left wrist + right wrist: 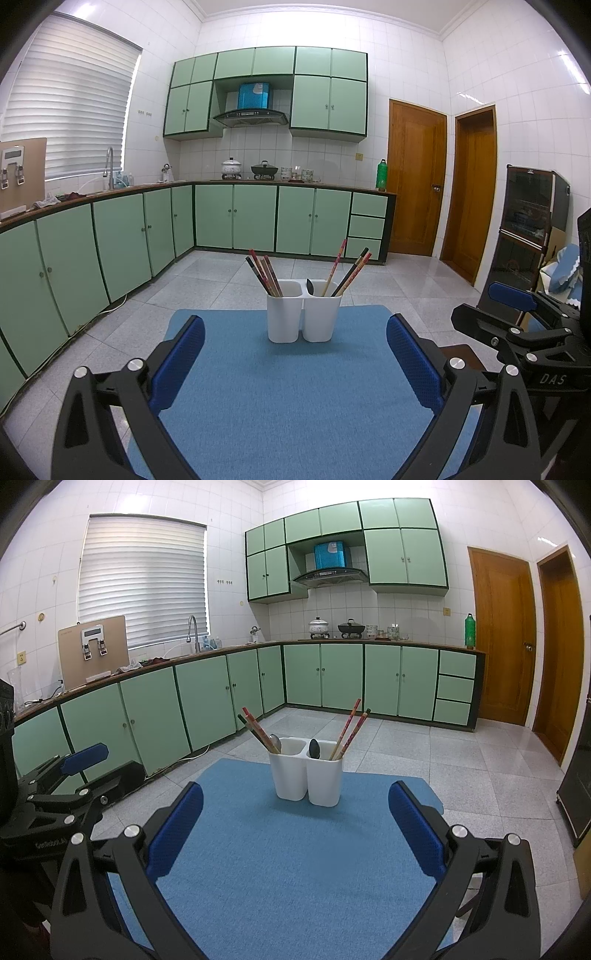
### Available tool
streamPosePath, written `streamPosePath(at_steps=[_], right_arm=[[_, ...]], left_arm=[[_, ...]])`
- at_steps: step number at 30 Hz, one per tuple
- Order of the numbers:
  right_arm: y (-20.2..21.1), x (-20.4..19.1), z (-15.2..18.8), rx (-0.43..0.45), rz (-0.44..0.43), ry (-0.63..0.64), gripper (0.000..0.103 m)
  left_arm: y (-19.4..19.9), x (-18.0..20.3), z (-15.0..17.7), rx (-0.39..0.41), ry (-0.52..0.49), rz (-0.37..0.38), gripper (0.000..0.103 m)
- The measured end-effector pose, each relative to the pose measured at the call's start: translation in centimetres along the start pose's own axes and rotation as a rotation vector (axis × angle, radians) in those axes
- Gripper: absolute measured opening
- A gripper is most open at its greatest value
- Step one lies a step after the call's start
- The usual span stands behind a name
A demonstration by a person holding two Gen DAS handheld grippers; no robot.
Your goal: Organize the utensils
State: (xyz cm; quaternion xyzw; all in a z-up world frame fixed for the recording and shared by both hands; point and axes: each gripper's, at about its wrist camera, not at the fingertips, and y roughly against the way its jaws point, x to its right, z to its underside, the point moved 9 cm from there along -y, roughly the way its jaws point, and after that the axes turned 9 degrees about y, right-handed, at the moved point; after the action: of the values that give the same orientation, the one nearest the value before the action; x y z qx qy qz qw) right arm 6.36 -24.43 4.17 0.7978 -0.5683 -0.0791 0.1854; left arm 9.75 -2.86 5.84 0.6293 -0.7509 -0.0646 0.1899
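Observation:
Two white utensil cups stand side by side at the far end of a blue mat (288, 387) (288, 849). The left cup (283, 314) (290, 771) holds several red and dark chopsticks (264, 275) (255, 725), and the right wrist view shows a metal spoon (275, 743) in it too. The right cup (320, 314) (325, 779) holds a dark spoon (309, 287) (314, 748) and several chopsticks (347, 269) (351, 727). My left gripper (295, 332) and my right gripper (295, 799) hover open over the mat's near half, both holding nothing.
The mat lies on a small table above a grey tiled floor (221, 280). Green kitchen cabinets (236, 218) run along the back and left. Two wooden doors (417, 177) stand at the right, and a dark glass-fronted cabinet (532, 225) is near the right gripper.

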Motion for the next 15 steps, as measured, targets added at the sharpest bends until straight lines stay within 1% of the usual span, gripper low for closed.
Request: streamPosePath(at_steps=[15], right_arm=[[-0.08, -0.06, 0.0, -0.001, -0.001, 0.001, 0.097]], left_arm=[[0.12, -0.23, 0.02, 0.0, 0.0, -0.001, 0.097]])
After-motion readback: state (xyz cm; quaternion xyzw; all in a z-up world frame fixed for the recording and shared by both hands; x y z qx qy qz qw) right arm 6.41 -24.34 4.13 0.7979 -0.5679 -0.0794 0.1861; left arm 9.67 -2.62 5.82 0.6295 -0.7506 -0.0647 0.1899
